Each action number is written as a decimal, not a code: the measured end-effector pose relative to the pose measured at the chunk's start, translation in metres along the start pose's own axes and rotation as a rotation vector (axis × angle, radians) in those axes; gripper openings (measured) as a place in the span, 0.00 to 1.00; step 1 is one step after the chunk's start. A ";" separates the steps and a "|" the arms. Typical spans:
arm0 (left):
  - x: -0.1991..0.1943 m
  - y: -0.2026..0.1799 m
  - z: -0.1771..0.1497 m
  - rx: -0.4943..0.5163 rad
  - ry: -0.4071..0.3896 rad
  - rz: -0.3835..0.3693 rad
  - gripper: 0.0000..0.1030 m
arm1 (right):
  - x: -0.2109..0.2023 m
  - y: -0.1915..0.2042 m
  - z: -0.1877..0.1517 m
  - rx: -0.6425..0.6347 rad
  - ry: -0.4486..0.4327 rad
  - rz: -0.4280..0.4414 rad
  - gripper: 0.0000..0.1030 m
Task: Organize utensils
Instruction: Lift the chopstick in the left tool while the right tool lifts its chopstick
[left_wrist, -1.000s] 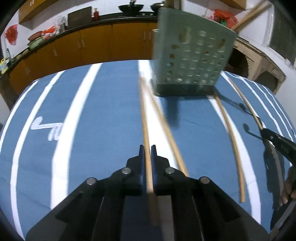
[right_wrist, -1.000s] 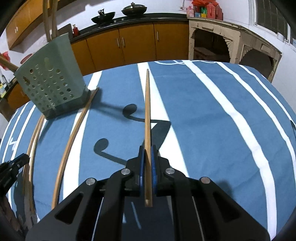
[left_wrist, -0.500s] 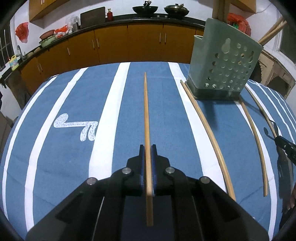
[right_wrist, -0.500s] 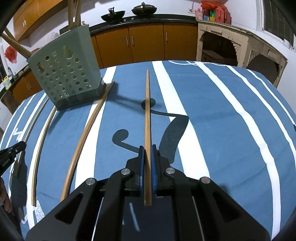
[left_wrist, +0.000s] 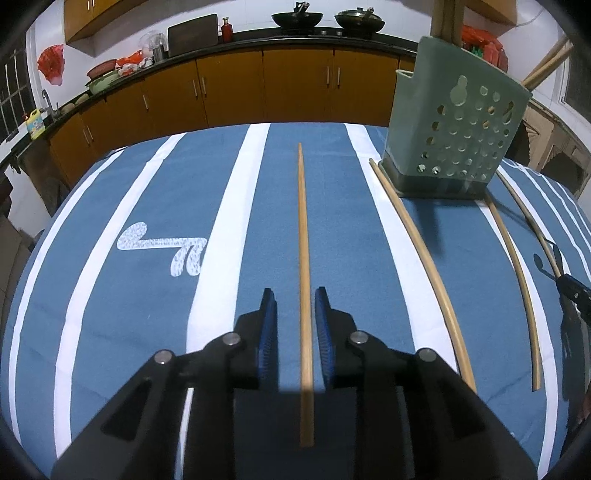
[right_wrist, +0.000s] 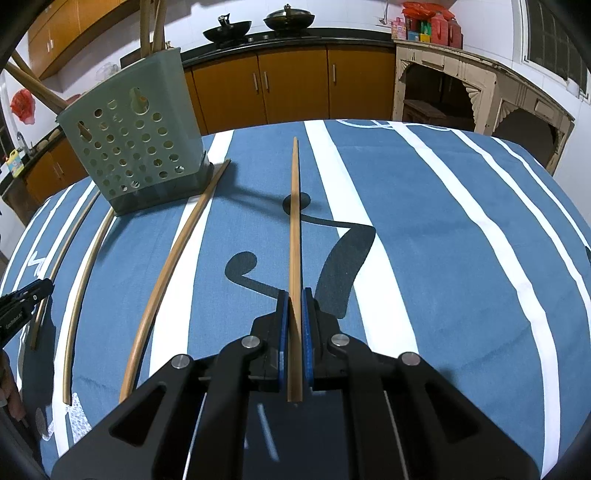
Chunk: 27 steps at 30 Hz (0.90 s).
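Note:
My left gripper (left_wrist: 294, 295) points down at the blue striped cloth and its jaws are opening. A wooden chopstick (left_wrist: 303, 229) runs straight ahead between the blue pads (left_wrist: 269, 325), with a gap on each side. My right gripper (right_wrist: 293, 295) is shut on another chopstick (right_wrist: 294, 221), held above the cloth and casting a shadow. The green perforated utensil holder (left_wrist: 454, 140) stands at the far right in the left wrist view. In the right wrist view the holder (right_wrist: 136, 147) is at the far left, with sticks standing in it.
Three loose chopsticks (left_wrist: 421, 258) (left_wrist: 513, 258) (left_wrist: 532, 218) lie on the cloth beside the holder. The tablecloth (right_wrist: 461, 258) drops off at its rounded far edge. Orange kitchen cabinets (left_wrist: 236, 85) line the wall behind. The other gripper's tip (right_wrist: 22, 299) shows at the left edge.
The left jaws have parted from the chopstick they were clamping. The left view swung, so the holder now sits farther right. The right gripper still holds its chopstick.

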<state>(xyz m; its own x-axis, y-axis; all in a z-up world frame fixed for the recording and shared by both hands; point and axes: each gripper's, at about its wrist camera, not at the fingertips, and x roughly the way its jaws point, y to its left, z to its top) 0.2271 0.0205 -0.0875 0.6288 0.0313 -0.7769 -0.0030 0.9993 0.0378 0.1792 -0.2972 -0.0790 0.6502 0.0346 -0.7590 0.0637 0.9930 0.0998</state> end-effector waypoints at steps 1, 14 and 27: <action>0.000 0.000 0.000 0.001 0.000 0.001 0.23 | 0.000 -0.001 0.000 0.000 0.000 0.001 0.08; -0.003 -0.004 -0.004 0.019 0.000 -0.019 0.11 | -0.002 0.000 -0.002 -0.002 0.001 0.005 0.08; -0.025 0.000 -0.012 0.034 -0.002 -0.055 0.07 | -0.021 -0.014 -0.008 0.026 -0.030 0.035 0.08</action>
<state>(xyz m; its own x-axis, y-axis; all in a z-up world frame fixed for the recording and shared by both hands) 0.2023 0.0194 -0.0757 0.6288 -0.0233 -0.7772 0.0575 0.9982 0.0166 0.1590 -0.3105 -0.0698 0.6749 0.0650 -0.7350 0.0603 0.9879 0.1427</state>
